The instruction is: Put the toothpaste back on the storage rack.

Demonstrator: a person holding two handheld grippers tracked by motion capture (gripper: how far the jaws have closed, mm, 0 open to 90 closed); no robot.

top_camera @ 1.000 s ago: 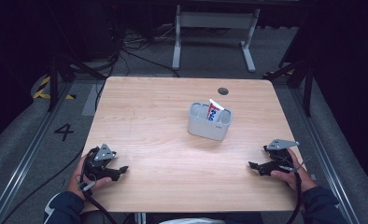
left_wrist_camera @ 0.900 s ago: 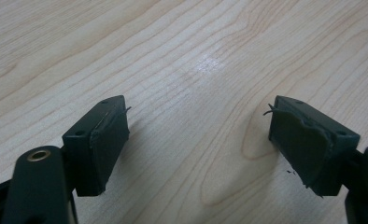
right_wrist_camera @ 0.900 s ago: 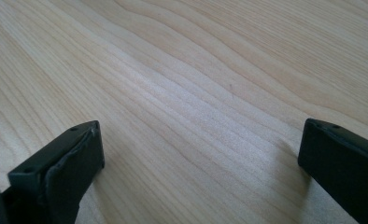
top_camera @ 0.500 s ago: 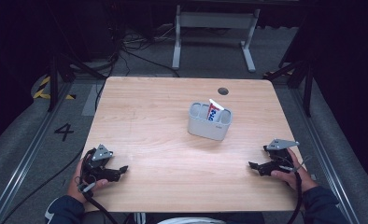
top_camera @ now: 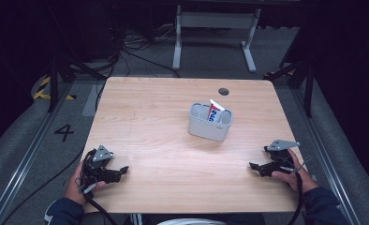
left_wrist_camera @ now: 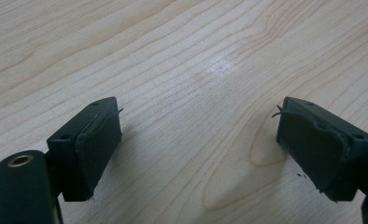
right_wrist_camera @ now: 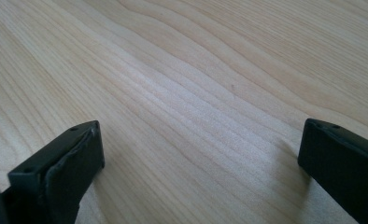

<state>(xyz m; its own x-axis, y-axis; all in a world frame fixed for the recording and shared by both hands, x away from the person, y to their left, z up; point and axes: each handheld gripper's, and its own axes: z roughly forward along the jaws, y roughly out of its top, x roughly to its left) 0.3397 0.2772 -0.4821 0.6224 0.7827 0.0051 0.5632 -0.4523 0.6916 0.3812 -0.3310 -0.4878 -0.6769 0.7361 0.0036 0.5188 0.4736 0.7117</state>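
A light wooden desk (top_camera: 173,140) is seen from above, with a person seated at its near edge and a forearm coming in at each bottom corner. The person's left hand (top_camera: 77,180) holds the left tool (top_camera: 119,171) low over the near left corner of the desk, its tips turned toward the middle. The right hand (top_camera: 292,173) holds the right tool (top_camera: 254,167) low over the near right corner, its tips also turned inward. The two tools are well apart from each other. Between them and farther back, a little right of the desk's centre, stands a small grey holder (top_camera: 210,123) with open compartments on top. A white tube (top_camera: 214,111) with red and blue print stands tilted in the holder, its top leaning toward the back right. Both tools are well apart from the holder. In the left gripper view the two black jaws stand spread wide over bare wood grain with nothing between them. In the right gripper view the jaws are likewise spread wide and released over bare wood. A small dark round hole (top_camera: 224,91) sits in the desk behind the holder.
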